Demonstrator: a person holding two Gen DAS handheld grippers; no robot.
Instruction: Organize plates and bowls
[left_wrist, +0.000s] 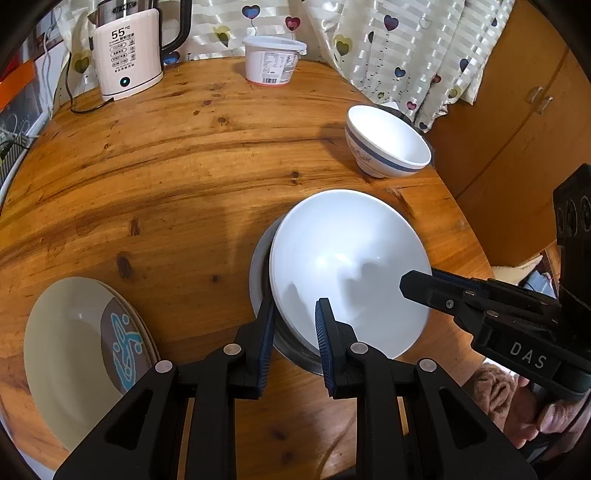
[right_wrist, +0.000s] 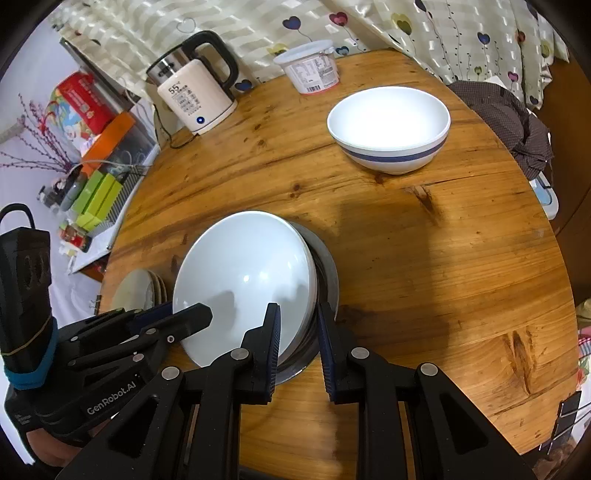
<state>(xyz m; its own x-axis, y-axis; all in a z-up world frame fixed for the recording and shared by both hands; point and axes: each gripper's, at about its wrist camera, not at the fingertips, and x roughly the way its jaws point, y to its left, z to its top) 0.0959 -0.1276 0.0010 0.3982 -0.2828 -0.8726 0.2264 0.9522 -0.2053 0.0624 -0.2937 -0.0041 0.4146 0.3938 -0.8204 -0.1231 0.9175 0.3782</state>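
A white plate (left_wrist: 347, 258) lies tilted on top of a metal bowl (left_wrist: 258, 273) near the front of the round wooden table (left_wrist: 166, 166). My left gripper (left_wrist: 295, 325) straddles the plate's left rim, one finger outside and one inside, with a gap showing. My right gripper (right_wrist: 297, 332) straddles the plate's (right_wrist: 243, 273) right rim over the metal bowl (right_wrist: 327, 273) in the same way. A white bowl with a blue band (left_wrist: 388, 142) (right_wrist: 389, 129) stands at the far right. A stack of beige plates (left_wrist: 81, 354) (right_wrist: 138, 288) lies at the left.
A kettle (left_wrist: 125, 51) (right_wrist: 195, 92) and a white lidded tub (left_wrist: 271, 59) (right_wrist: 312, 66) stand at the table's far edge by a curtain. Dark cloth (right_wrist: 509, 118) lies at the right edge. Boxes clutter a shelf (right_wrist: 96, 147) to the left.
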